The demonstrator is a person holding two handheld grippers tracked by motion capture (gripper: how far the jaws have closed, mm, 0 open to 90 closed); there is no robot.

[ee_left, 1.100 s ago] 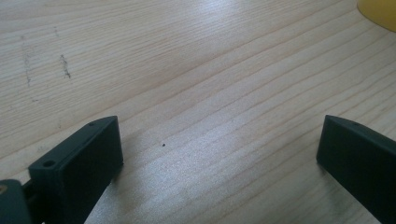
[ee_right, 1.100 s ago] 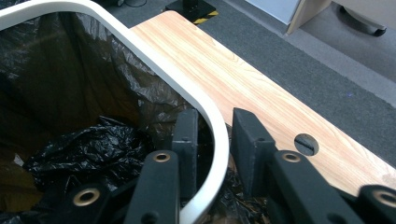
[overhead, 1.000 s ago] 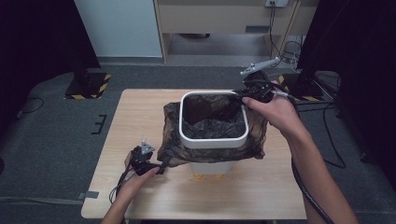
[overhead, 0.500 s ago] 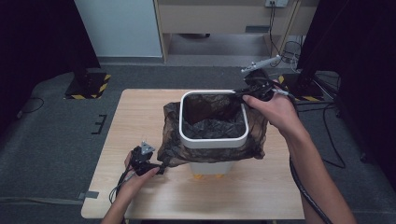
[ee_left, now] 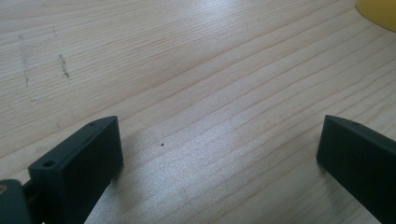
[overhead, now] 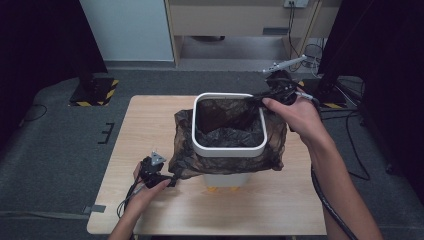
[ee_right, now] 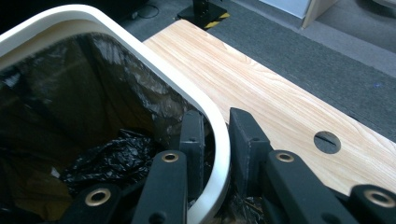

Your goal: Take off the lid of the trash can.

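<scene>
A white square bin [overhead: 227, 150] stands mid-table, lined with a black plastic bag [overhead: 185, 145] whose edge drapes over its sides. At the bin's far right corner my right gripper [overhead: 257, 100] straddles the rim. In the right gripper view one jaw sits inside against the bag [ee_right: 116, 154] and the other outside the white rim [ee_right: 154, 65]; the right gripper [ee_right: 215, 126] is shut on the rim and the bag edge. My left gripper [overhead: 172, 181] rests low near the bag's front left corner. In its own view the left gripper [ee_left: 219, 149] is open over bare wood.
The wooden table [overhead: 150, 120] has free room left of the bin and along the front edge. A cable hole [ee_right: 327, 141] lies near the far edge. A yellow patch [ee_left: 378, 9] shows by the bin's base. Dark floor and stands surround the table.
</scene>
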